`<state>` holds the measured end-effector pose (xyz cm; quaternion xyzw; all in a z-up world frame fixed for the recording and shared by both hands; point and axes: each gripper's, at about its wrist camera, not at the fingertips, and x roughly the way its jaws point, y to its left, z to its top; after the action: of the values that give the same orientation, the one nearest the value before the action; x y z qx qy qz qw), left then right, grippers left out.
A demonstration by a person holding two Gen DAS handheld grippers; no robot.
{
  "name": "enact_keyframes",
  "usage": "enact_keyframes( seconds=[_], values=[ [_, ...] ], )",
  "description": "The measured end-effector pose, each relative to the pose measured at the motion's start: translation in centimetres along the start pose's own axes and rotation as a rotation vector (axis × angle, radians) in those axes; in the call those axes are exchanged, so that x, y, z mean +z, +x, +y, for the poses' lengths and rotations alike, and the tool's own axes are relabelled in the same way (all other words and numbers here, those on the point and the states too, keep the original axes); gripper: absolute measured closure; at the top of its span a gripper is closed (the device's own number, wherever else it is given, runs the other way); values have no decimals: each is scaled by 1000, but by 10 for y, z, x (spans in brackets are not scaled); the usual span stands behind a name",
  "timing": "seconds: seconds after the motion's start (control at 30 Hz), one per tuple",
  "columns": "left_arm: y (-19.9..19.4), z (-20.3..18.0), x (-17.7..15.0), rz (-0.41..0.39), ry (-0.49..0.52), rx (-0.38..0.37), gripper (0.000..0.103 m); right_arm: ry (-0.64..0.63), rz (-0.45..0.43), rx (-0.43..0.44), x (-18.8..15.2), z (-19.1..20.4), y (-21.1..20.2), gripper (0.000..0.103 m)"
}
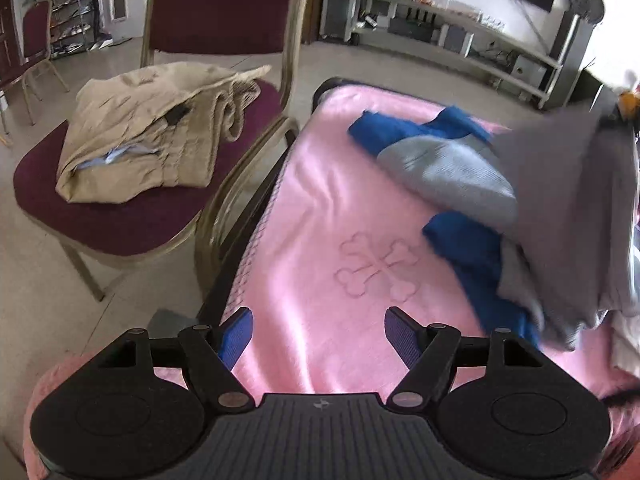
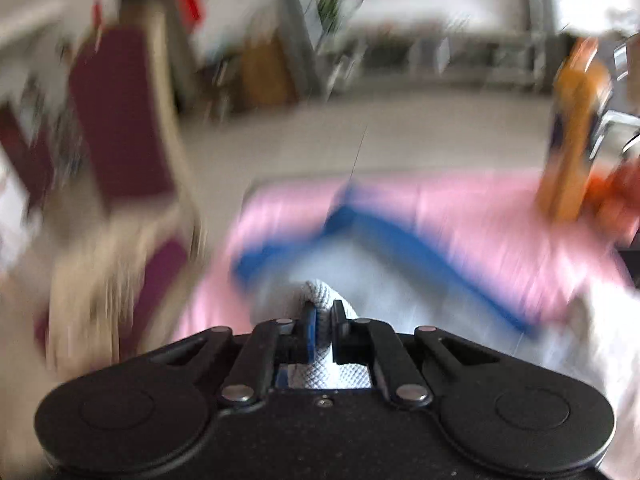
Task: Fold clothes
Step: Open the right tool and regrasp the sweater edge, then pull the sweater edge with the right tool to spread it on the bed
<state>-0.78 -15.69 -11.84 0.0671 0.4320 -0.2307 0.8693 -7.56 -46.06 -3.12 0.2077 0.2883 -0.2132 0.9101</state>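
While the grey-and-blue garment [image 1: 452, 176] hangs half lifted over the pink blanket [image 1: 320, 200], we read the whole moment by where it lies from each tool: up and to the right of our left hand-held gripper [image 1: 318, 332], and directly in the bite of our right hand-held gripper [image 2: 323, 316]. Its long run goes from the far blue sleeve or cuff near the blanket's far end toward the near right, where a second blue part trails down; so its long axis lies slantwise across the blanket, not square to us. Our right hand-held gripper is closed on a bunched fold of grey knit cloth, which bulges between and above the fingers, so the right hand is plainly the nearer one, indeed already on it. Our left hand-held gripper stands wide, fingers well apart, with nothing between them, over bare blanket well apart from the cloth. In look, the garment is soft and rumpled, grey in the body with bright blue ends, blurred by motion in both views. Beside the bed, a tan garment [image 1: 152, 132] lies heaped on a maroon chair [image 1: 120, 220]. Whether we are spreading the garment out or carrying a fold over, we cannot tell.
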Motion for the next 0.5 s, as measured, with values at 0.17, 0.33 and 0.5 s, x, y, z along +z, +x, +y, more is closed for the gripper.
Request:
enact_keyframes(
  seconds=[0.17, 0.33, 0.5],
  values=[
    [6, -21, 1, 30, 46, -35, 31, 78, 68, -137, 45, -43, 20, 32],
    [23, -38, 6, 113, 15, -133, 42, 214, 85, -51, 0, -90, -21, 33],
    [46, -75, 14, 162, 11, -191, 60, 328, 59, 11, -48, -138, -55, 31]
  ],
)
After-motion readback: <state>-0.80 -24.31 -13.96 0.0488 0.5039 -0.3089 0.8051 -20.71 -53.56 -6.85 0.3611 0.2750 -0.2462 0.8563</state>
